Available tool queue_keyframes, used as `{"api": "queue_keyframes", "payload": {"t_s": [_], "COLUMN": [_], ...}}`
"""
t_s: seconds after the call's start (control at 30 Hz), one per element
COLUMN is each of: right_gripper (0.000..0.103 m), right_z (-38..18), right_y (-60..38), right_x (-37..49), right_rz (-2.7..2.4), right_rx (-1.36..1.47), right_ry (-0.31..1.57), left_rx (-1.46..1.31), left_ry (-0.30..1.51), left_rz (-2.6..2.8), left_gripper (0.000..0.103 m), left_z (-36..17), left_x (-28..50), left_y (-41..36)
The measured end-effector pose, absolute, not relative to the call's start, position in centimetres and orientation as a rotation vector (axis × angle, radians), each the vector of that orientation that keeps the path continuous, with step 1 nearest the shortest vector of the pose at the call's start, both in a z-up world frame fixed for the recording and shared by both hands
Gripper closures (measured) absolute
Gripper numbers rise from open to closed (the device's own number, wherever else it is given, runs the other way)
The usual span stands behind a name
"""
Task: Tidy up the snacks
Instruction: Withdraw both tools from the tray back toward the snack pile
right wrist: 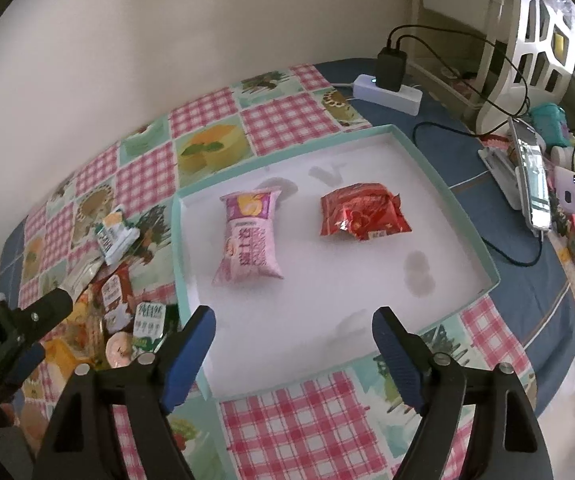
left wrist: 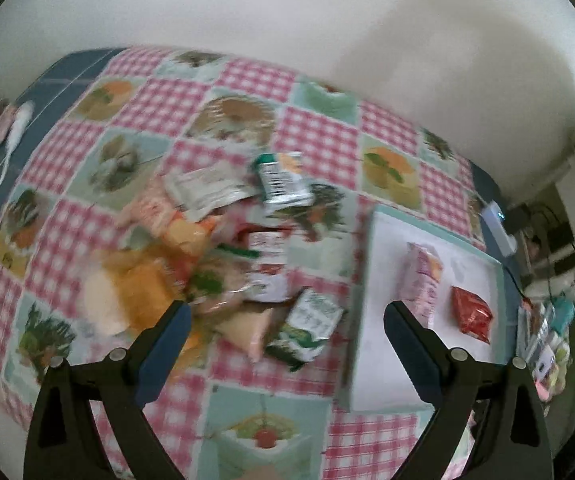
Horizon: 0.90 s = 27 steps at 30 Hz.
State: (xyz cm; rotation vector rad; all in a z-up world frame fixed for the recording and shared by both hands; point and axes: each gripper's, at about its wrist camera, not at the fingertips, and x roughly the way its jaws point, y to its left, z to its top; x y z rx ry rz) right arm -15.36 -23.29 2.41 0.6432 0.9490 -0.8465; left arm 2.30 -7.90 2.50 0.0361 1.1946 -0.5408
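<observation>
A shallow white box with a teal rim (right wrist: pixel 465 220) lies on the checked tablecloth; it also shows in the left wrist view (left wrist: pixel 371 280). Inside lie a pink snack packet (right wrist: pixel 249 236) (left wrist: pixel 423 280) and a red snack packet (right wrist: pixel 361 212) (left wrist: pixel 471 312). A pile of loose snack packets (left wrist: pixel 223 264) (right wrist: pixel 119 296) lies left of the box. My left gripper (left wrist: pixel 285 320) is open and empty above the pile's near edge; its body shows in the right wrist view (right wrist: pixel 15 332). My right gripper (right wrist: pixel 293 328) is open and empty over the box's near side.
A white power strip (right wrist: pixel 387 90) with a black charger and cables sits behind the box. A phone on a stand (right wrist: pixel 531 176) and small clutter crowd the right table edge. A white cable (left wrist: pixel 11 140) lies at the far left. A wall runs behind the table.
</observation>
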Motion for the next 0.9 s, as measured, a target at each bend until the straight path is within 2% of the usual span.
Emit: {"api": "queue_keyframes", "payload": {"t_s": [0.17, 0.3, 0.5, 0.83, 0.9], "right_gripper": [0.017, 0.008, 0.008, 0.007, 0.004], "right_z": [2.5, 2.5, 2.1, -1.2, -1.9], "right_y": [-22.0, -20.8, -19.5, -17.7, -17.2], "right_x": [-15.2, -15.0, -14.4, -11.0, -10.1], "right_rz": [-0.813, -0.77, -0.725, -0.617, -0.603], "right_rx": [0.639, 0.645, 0.659, 0.66, 0.649], "right_ry": [0.948, 0.954, 0.968, 1.099, 1.124], "left_rx": [0.038, 0.063, -0.016, -0.067, -0.097], "left_ry": [1.194, 1.212, 1.278, 1.344, 1.348], "left_rz": [-0.452, -0.327, -0.215, -0.191, -0.185], "left_gripper": [0.006, 0.006, 0.006, 0.006, 0.006], "left_z": [2.2, 1.4, -0.1, -1.7, -1.9], "left_x": [2.9, 3.5, 5.2, 6.6, 6.8], "left_y": [-5.5, -3.3, 0.3, 2.2, 2.6]}}
